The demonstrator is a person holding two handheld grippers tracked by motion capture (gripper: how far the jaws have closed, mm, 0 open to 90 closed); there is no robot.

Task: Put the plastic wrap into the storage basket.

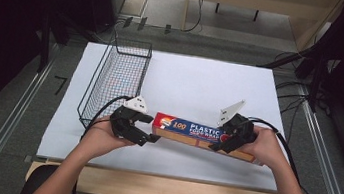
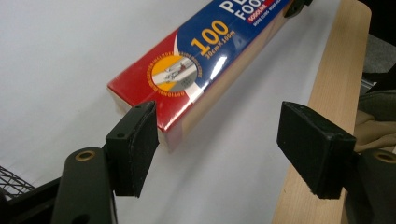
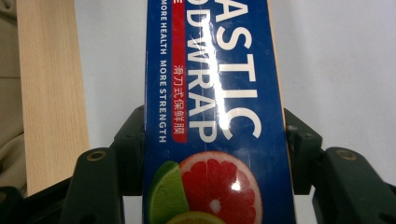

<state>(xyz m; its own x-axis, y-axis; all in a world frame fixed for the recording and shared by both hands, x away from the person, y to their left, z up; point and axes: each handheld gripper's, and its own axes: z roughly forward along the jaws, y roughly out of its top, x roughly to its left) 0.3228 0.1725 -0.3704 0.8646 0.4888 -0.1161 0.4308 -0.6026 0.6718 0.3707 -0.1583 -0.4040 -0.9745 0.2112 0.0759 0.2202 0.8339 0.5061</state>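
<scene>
Overhead, my right gripper [image 1: 222, 140] pinches one end of the plastic wrap box [image 1: 195, 132] while my left gripper [image 1: 148, 127] sits spread at the other end, then along my left jaws the box's red corner [image 2: 161, 91] touches one pad, and along my right jaws both pads clamp the box [image 3: 215, 121].

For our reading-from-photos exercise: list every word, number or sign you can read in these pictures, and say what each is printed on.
All on the food wrap box:
"100"
"30cm x 100m", small, roughly legible
"PLASTIC FOOD WRAP"
"MORE HEALTH MORE STRENGTH"
"滑刀式保鲜膜", on a red strip
The writing round the yellow badge is too blurred to read.
The small red line under "FOOD" is too small to read.
</scene>
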